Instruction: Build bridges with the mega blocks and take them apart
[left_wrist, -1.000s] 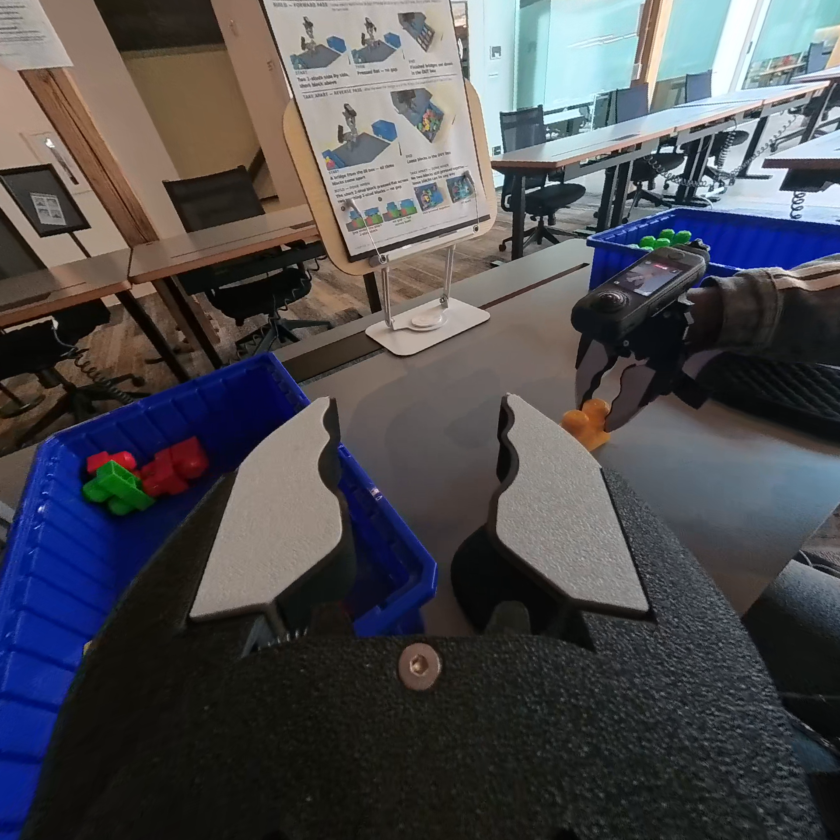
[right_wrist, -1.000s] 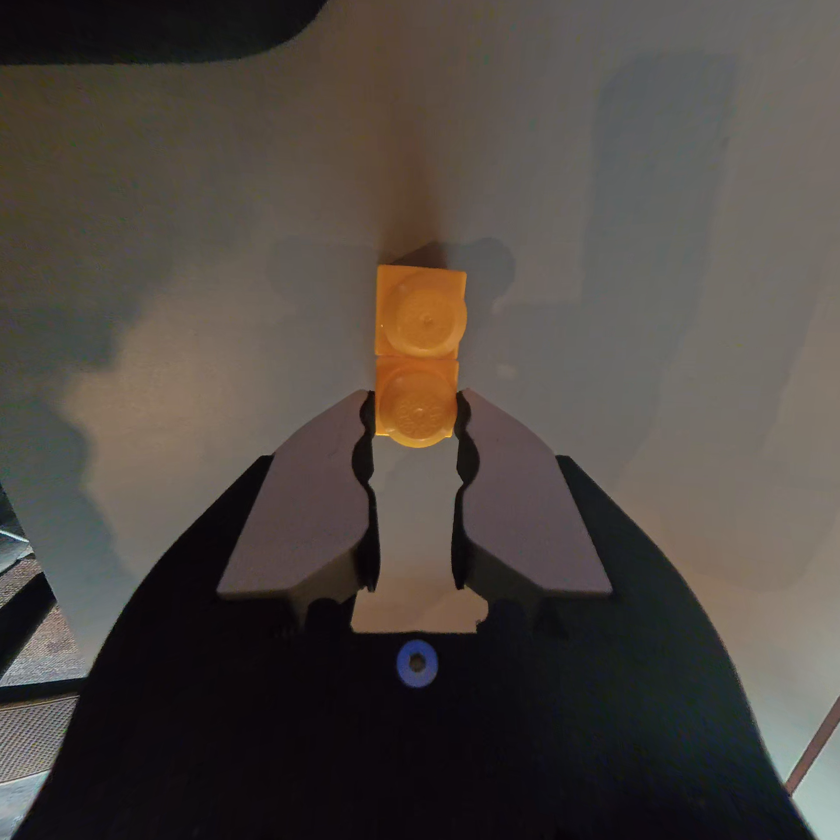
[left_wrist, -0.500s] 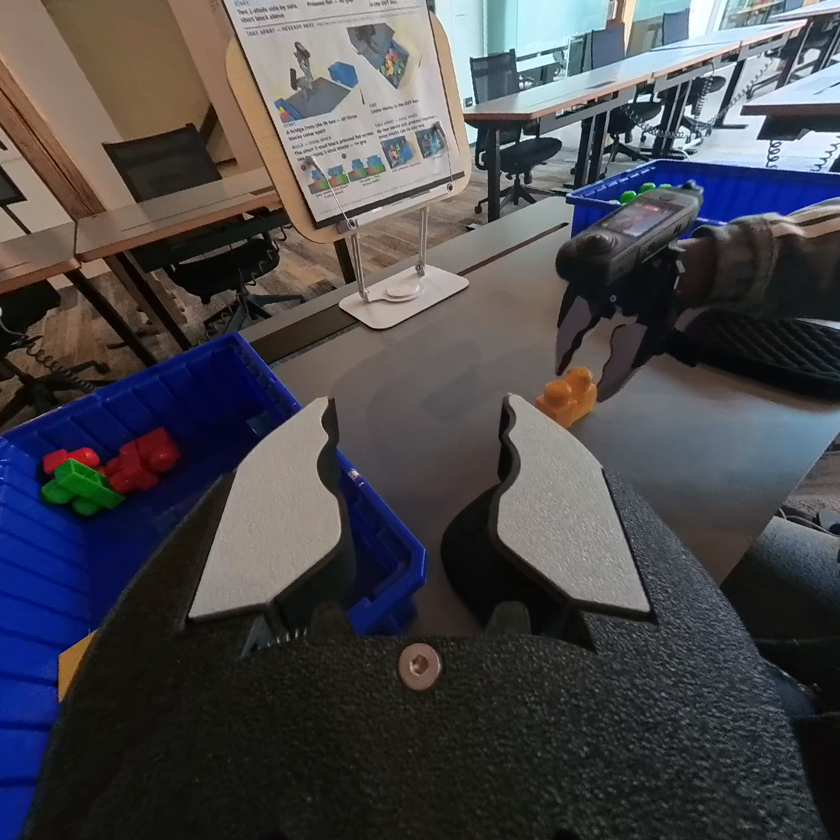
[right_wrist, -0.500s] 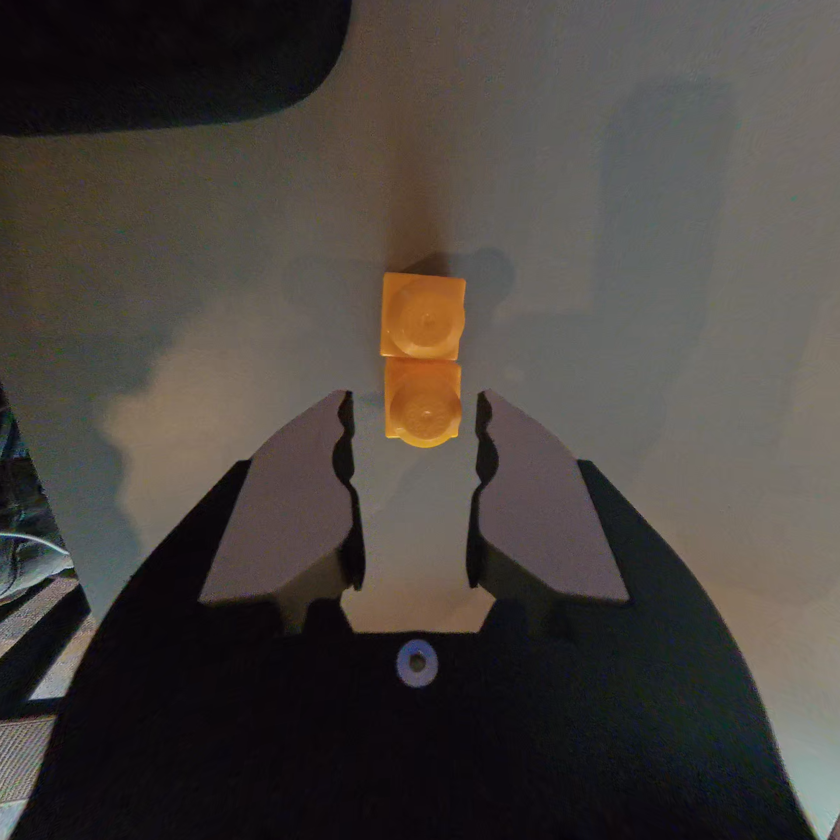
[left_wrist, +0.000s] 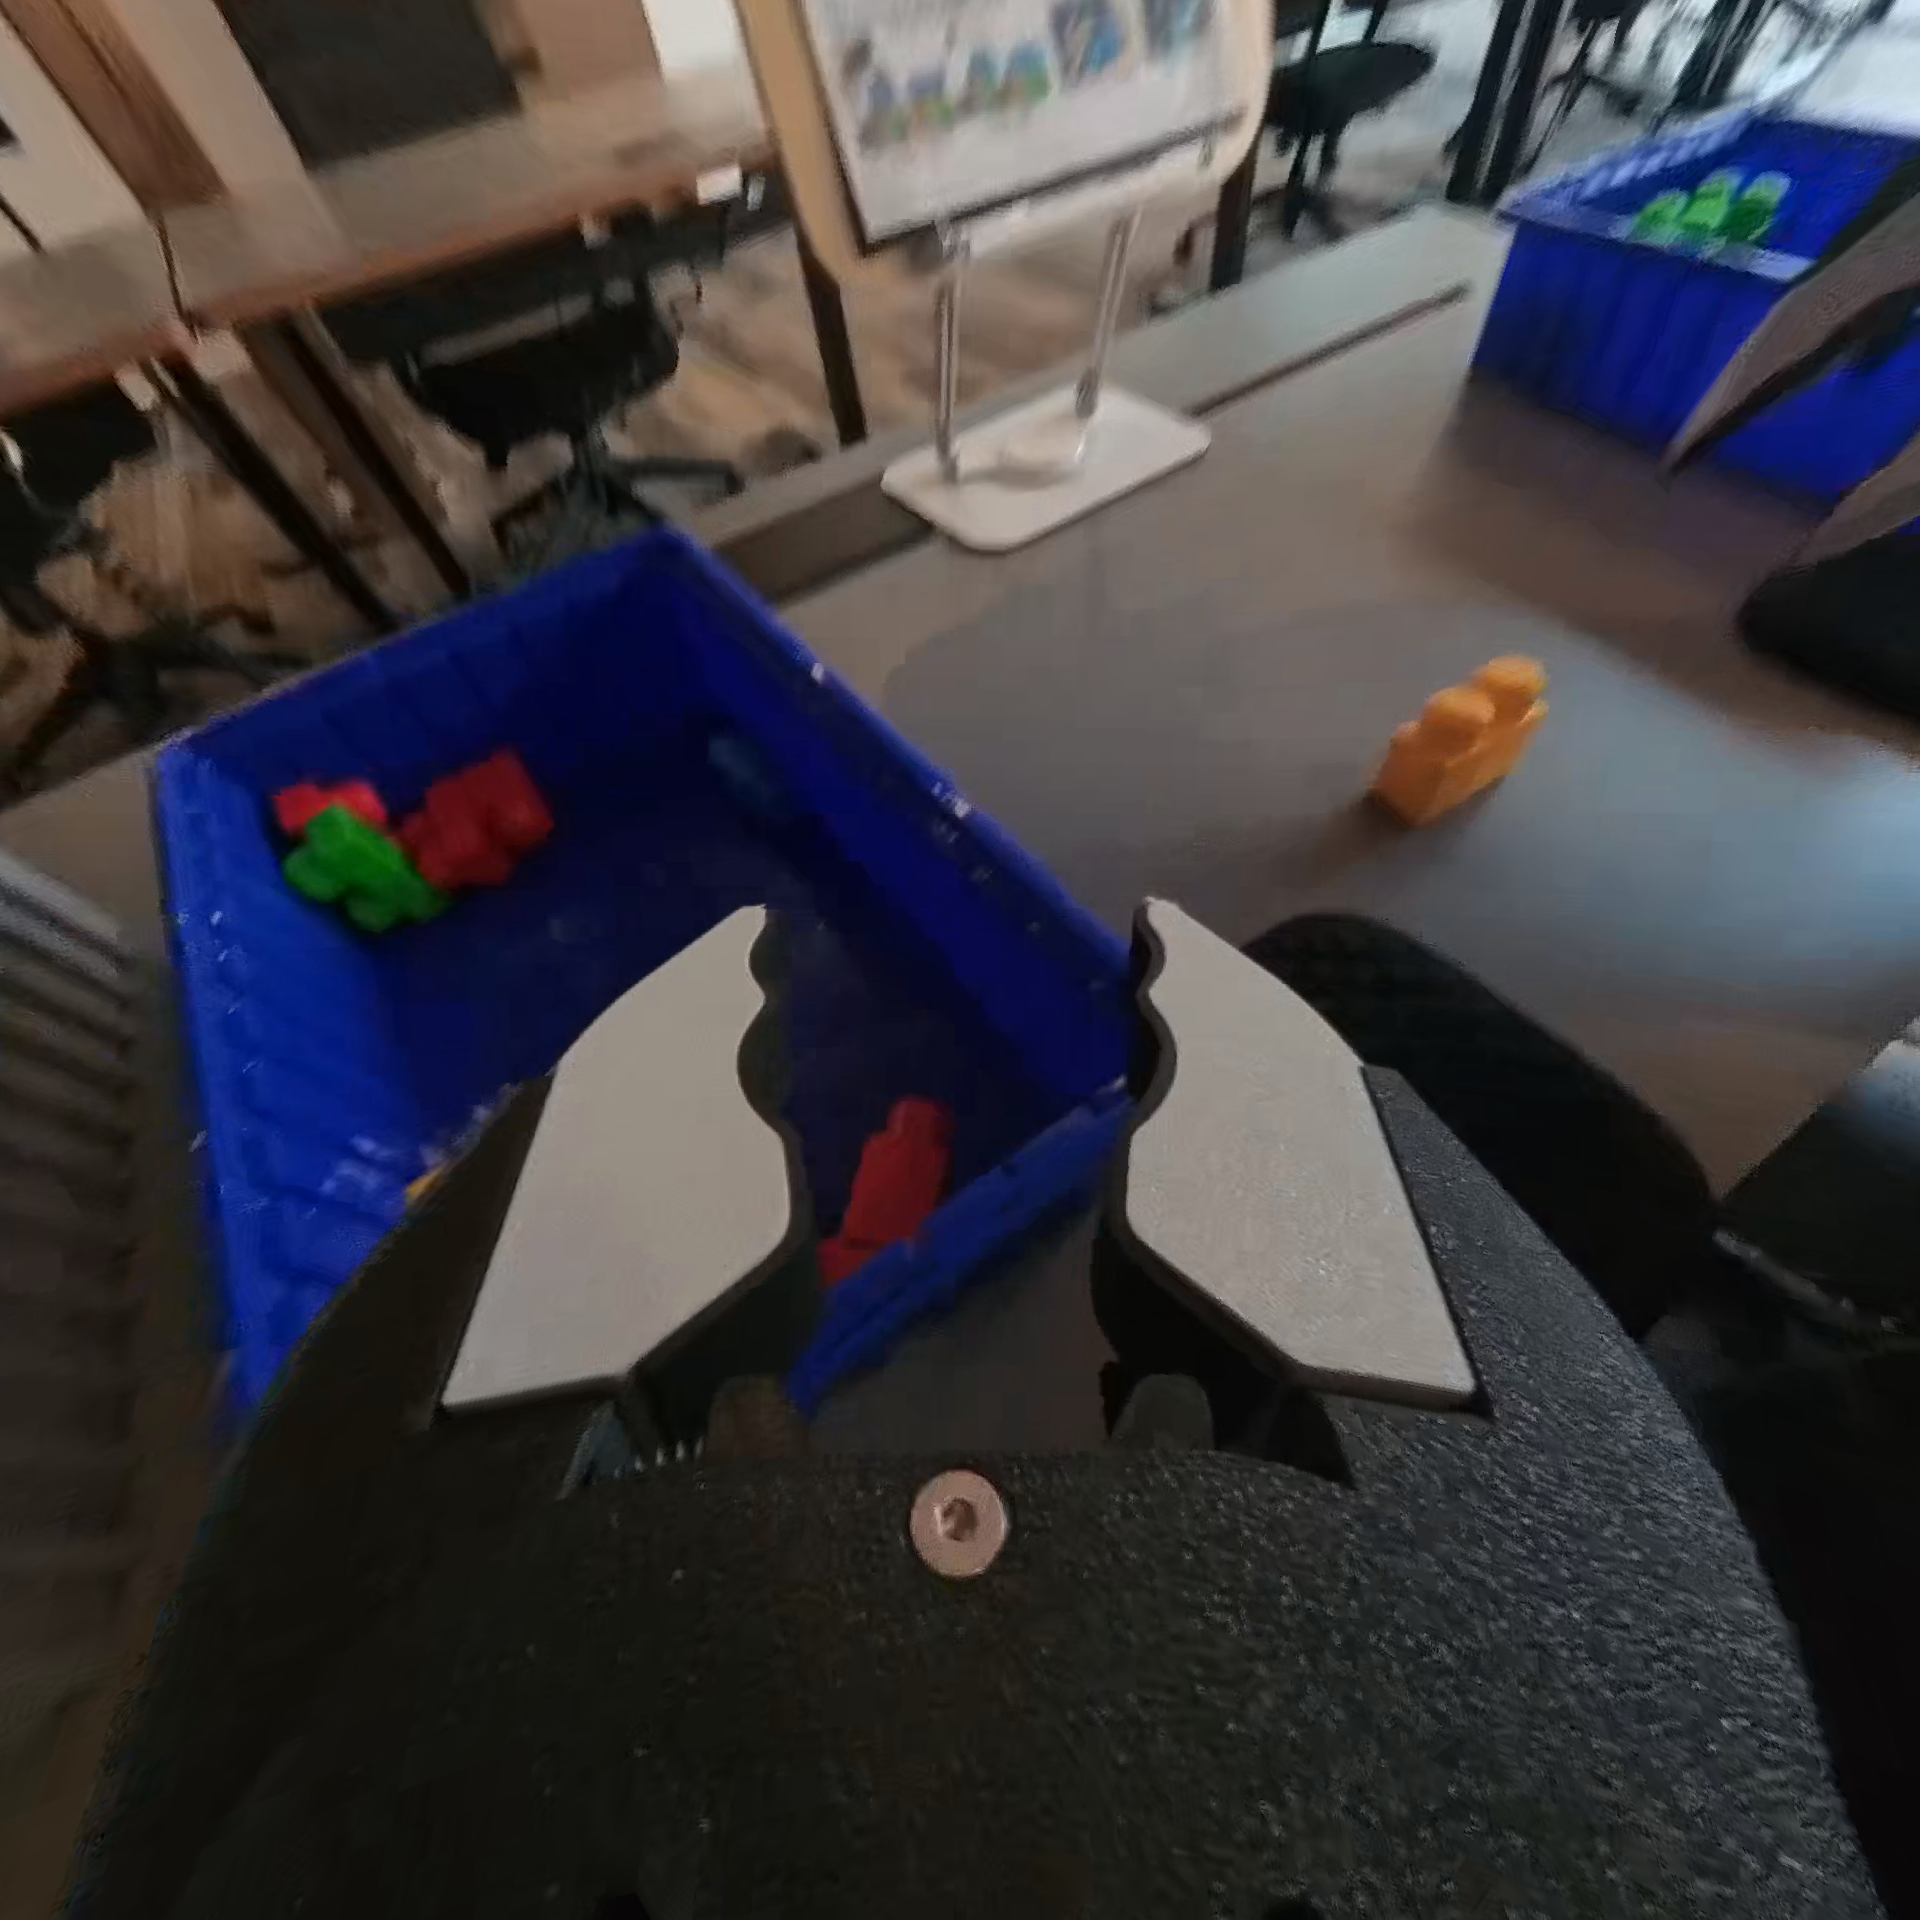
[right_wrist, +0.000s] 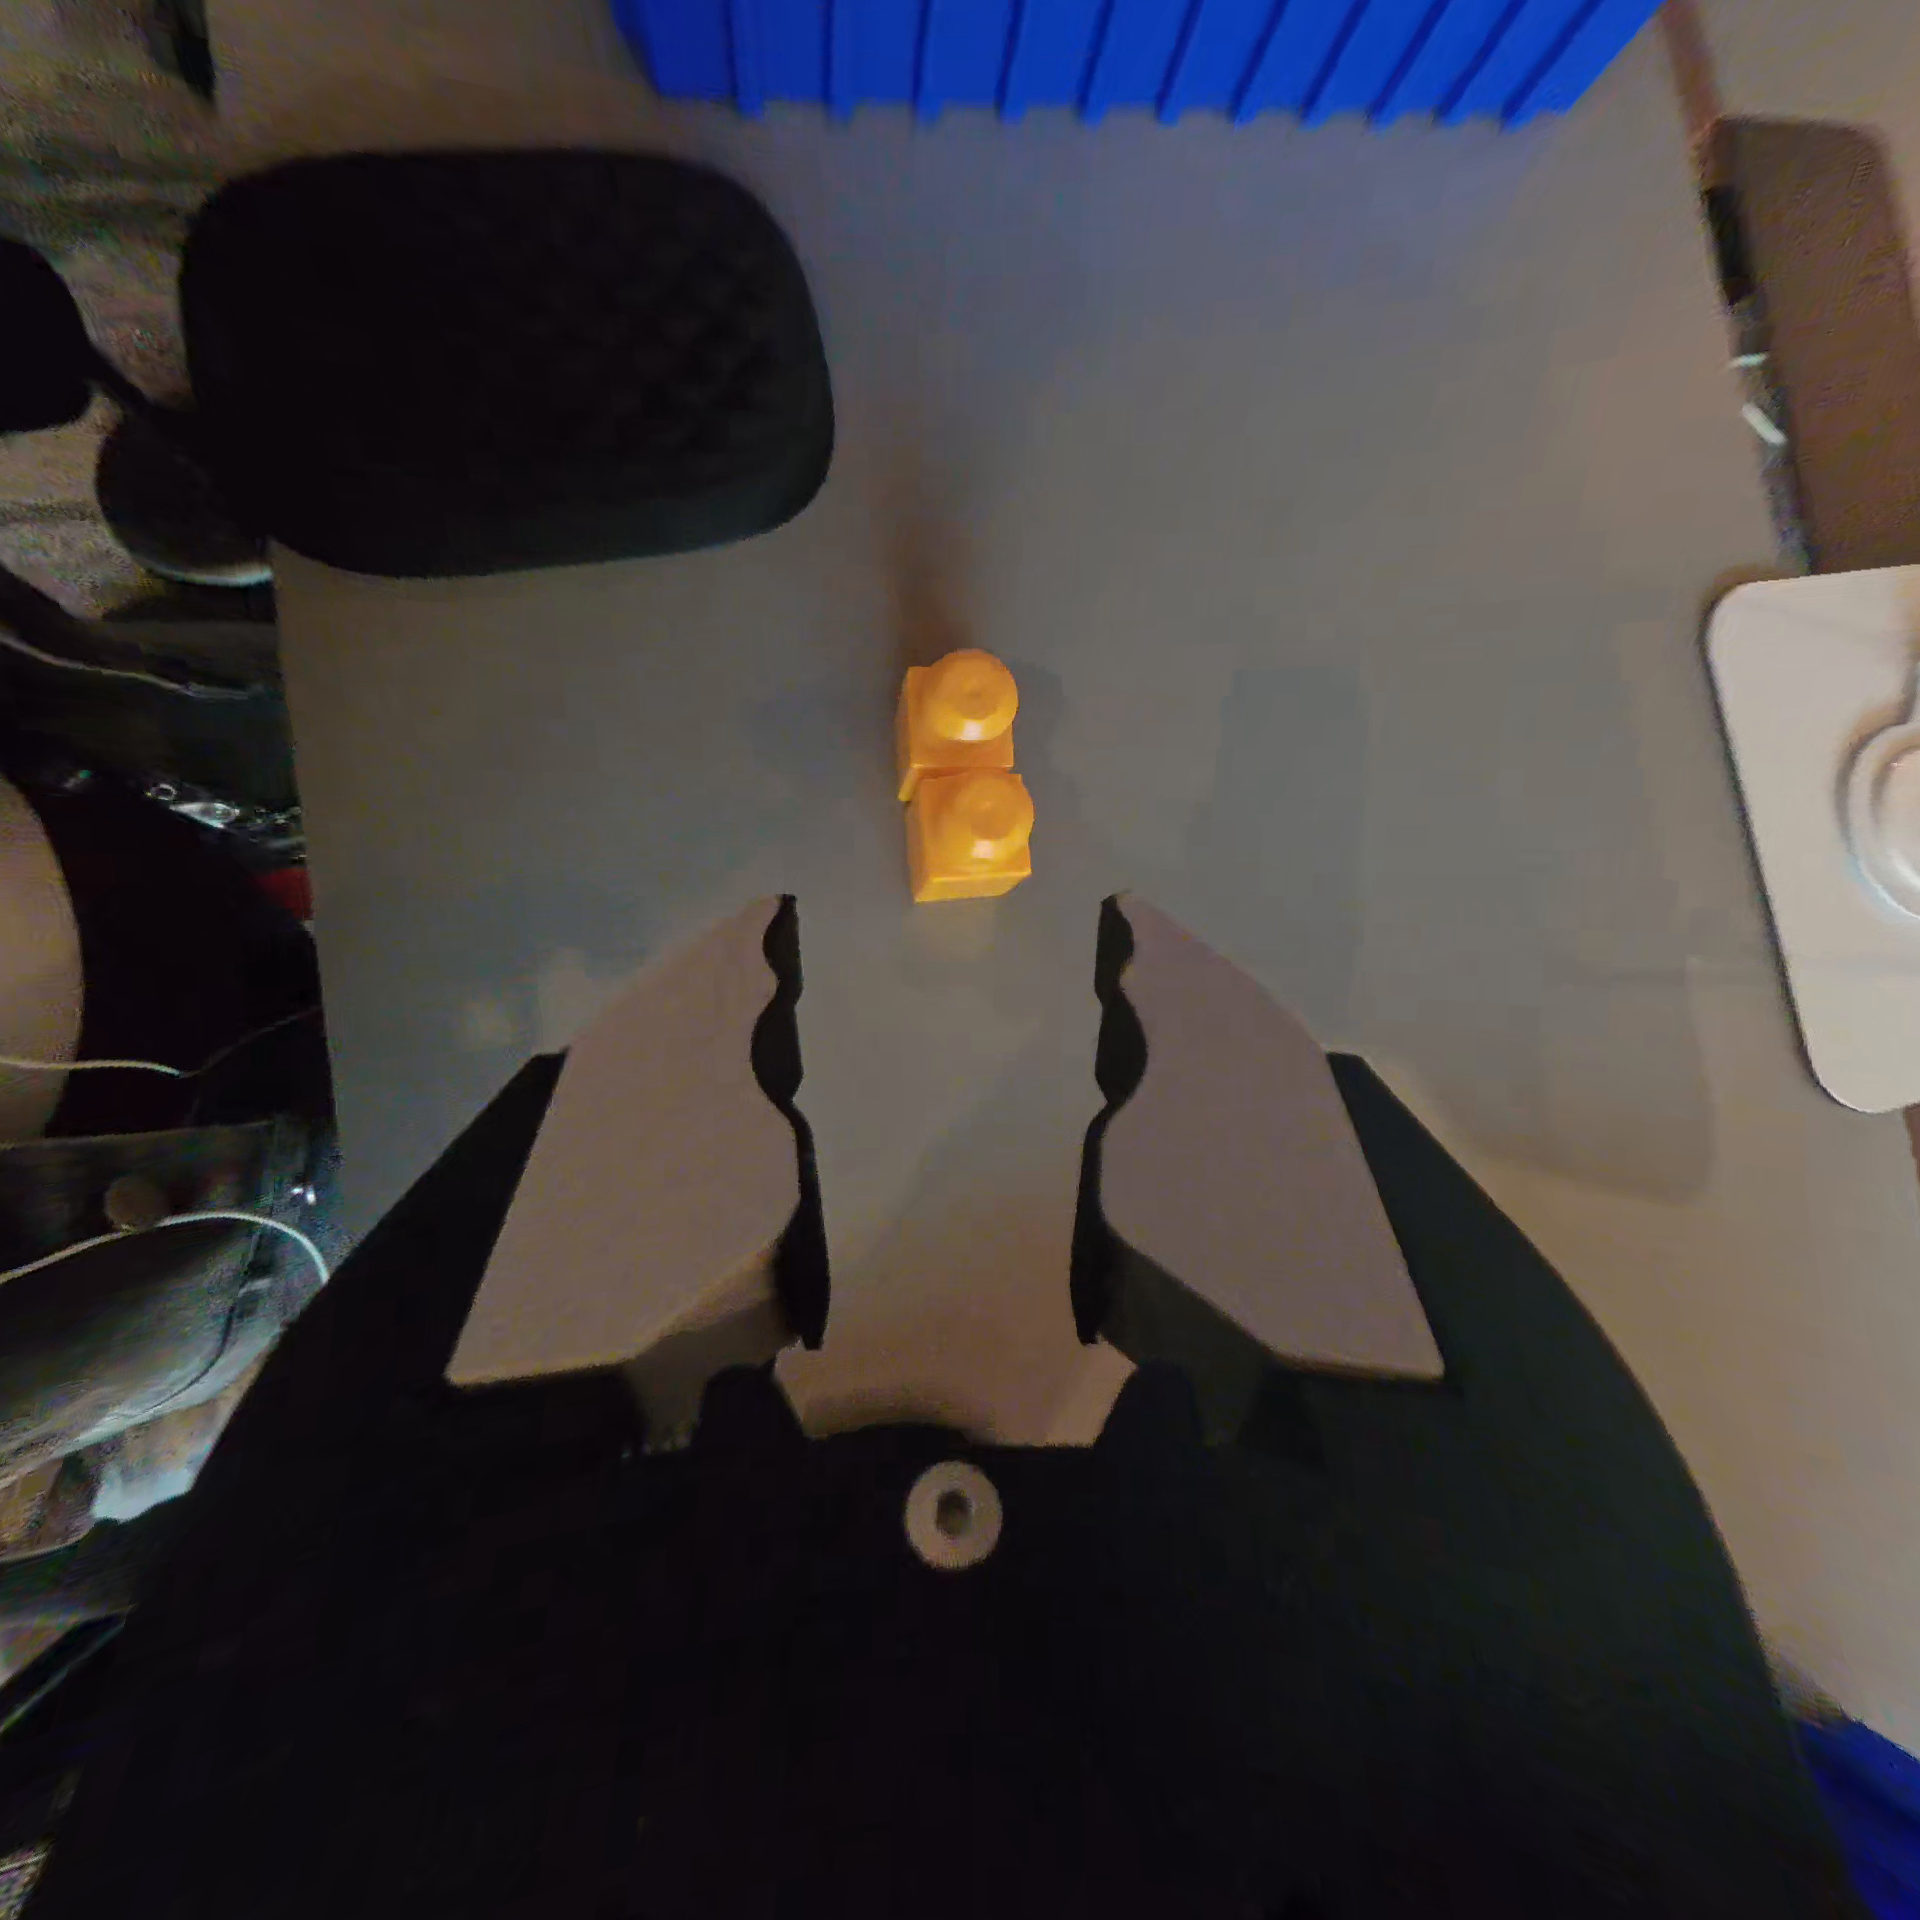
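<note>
Two orange blocks sit side by side on the grey table, studs up; they also show in the left wrist view. My right gripper is open and empty, raised above the table just short of them. My left gripper is open and empty, over the near right corner of a blue bin. In that bin lie a red block near my fingers and a cluster of red blocks and a green block at the far left.
A second blue bin with green blocks stands at the far right. An instruction board on a white stand stands at the table's back edge. A black padded chair back sits by the table edge. Desks and chairs lie beyond. One gripper's finger ends stand about 35 centimetres off the other's. Measured from the fingertips, the green block is 35 centimetres or so from the left gripper and 60 centimetres from the right.
My right gripper let go of the near orange block, opened wider and rose away from the pair. My left gripper swung left and tilted down over the blue bin, bringing a red block into view.
</note>
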